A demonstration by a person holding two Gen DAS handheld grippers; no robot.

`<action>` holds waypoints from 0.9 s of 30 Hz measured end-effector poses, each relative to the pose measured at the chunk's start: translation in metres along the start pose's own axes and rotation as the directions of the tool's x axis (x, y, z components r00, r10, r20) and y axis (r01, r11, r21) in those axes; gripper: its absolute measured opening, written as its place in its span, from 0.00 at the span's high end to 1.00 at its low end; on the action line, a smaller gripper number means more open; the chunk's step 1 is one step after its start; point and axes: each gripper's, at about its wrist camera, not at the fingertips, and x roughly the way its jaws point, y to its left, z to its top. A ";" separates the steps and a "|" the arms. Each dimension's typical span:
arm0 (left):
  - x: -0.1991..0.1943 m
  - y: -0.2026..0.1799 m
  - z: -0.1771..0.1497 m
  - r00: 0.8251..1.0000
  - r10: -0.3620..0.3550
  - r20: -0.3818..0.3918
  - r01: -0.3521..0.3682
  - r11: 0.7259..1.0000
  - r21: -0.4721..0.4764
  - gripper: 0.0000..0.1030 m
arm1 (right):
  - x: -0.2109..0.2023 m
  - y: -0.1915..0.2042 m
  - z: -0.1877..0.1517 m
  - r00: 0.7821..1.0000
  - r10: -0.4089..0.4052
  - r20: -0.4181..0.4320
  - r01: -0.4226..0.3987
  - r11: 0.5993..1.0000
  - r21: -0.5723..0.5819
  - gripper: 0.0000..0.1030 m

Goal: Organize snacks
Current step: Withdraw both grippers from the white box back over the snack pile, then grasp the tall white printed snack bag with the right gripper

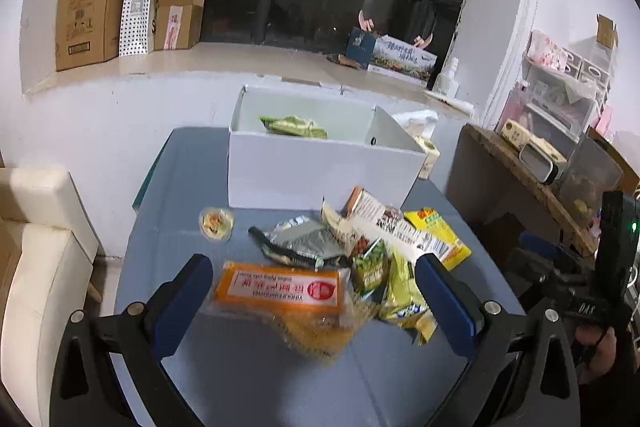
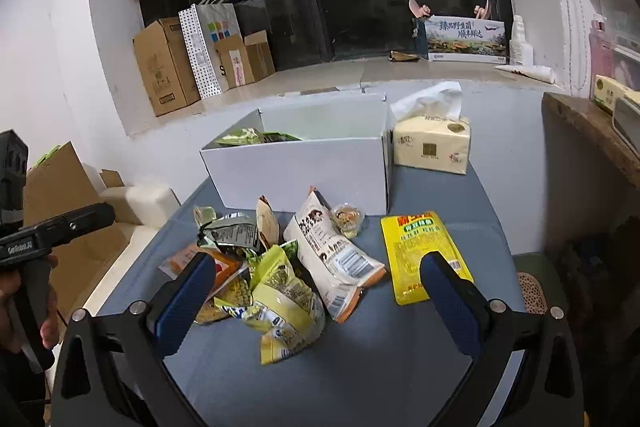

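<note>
A white box [image 1: 320,175] stands at the far side of the blue table [image 1: 248,379] with a green snack bag [image 1: 294,126] inside; it also shows in the right wrist view [image 2: 296,173]. Loose snacks lie in front of it: an orange packet [image 1: 280,289], a silver wrapper [image 1: 300,241], green-yellow bags [image 2: 280,291], a white bag [image 2: 332,251], a yellow pouch [image 2: 424,251] and a small jelly cup [image 1: 216,223]. My left gripper [image 1: 314,291] is open just above the orange packet. My right gripper [image 2: 314,291] is open above the green-yellow bags.
A tissue pack [image 2: 432,143] stands right of the box. A wooden shelf [image 1: 532,183] with containers is at the right. A white cushioned chair [image 1: 40,267] is left of the table. Cardboard boxes [image 1: 92,7] stand on the window ledge.
</note>
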 end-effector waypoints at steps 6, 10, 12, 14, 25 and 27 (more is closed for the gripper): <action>-0.001 0.001 -0.001 1.000 0.003 -0.002 -0.003 1.000 0.005 0.00 | 0.006 -0.001 -0.001 1.000 0.008 -0.016 -0.008 1.000 0.002 0.00; 0.002 -0.001 -0.002 1.000 -0.005 -0.012 0.005 1.000 0.006 0.00 | 0.017 0.006 -0.001 0.999 0.021 -0.043 -0.022 0.999 -0.031 0.00; 0.003 -0.004 -0.003 1.000 -0.007 -0.018 0.007 1.000 0.017 0.00 | 0.024 0.011 -0.001 0.998 0.032 -0.058 -0.035 0.998 -0.058 0.00; 0.003 -0.005 -0.004 1.000 0.001 -0.022 0.000 1.000 0.024 0.00 | 0.031 0.015 0.002 0.997 0.035 -0.068 -0.040 0.996 -0.080 0.00; 0.001 0.010 -0.010 0.999 0.012 -0.031 -0.011 1.000 0.013 0.00 | 0.119 0.037 0.017 0.975 -0.038 -0.219 -0.016 0.971 -0.237 0.00; 0.001 0.013 -0.010 0.999 0.013 -0.030 -0.013 1.000 0.008 0.00 | 0.128 0.025 0.023 0.973 -0.044 -0.228 -0.007 0.976 -0.218 0.00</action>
